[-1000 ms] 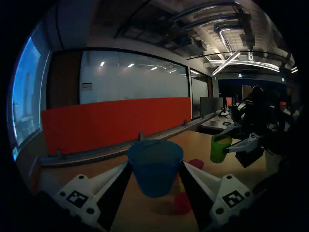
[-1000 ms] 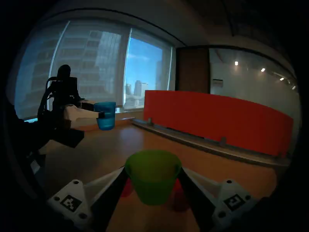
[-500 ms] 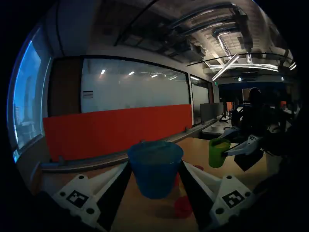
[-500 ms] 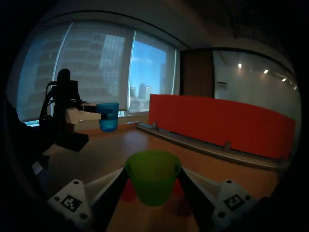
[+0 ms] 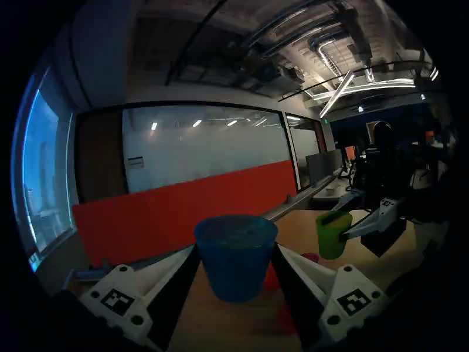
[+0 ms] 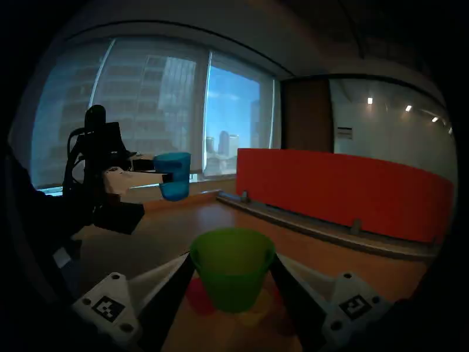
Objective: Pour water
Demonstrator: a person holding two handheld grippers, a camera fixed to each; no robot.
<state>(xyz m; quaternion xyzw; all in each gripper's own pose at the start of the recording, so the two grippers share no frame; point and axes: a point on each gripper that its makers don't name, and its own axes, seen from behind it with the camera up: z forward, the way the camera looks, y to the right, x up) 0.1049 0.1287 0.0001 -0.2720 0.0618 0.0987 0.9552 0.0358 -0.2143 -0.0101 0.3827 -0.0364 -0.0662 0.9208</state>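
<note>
Risks a spill over the table point(image 6: 170, 234) by tipping either cup before lining up the rims. Pinches the blue cup point(image 5: 234, 273) upright between both fingers of the left claw point(image 5: 235, 255), at 6 o'clock in the left gripper view, and clamps the green cup point(image 6: 233, 278) the same way in the right claw point(image 6: 233, 263), at 6 o'clock in the right gripper view, both seemingly lifted clear of the wood. Cannot tell in this dim light whether holding water in the blue or the green, nor how much. Keeps the cups well apart, with the green out at 3 o'clock from the left claw and the blue at 10 o'clock from the right, so probably calls for a closing move first. Could knock rim on rim or finger on finger by closing too fast, or slop water by tilting too sharply. Finds only open air between the two cups. Leaves coloured discs point(image 6: 199, 295), red and yellowish, on the table below, with an orange partition point(image 6: 352, 193) along the far edge and windows point(image 6: 234, 135) beyond.
</note>
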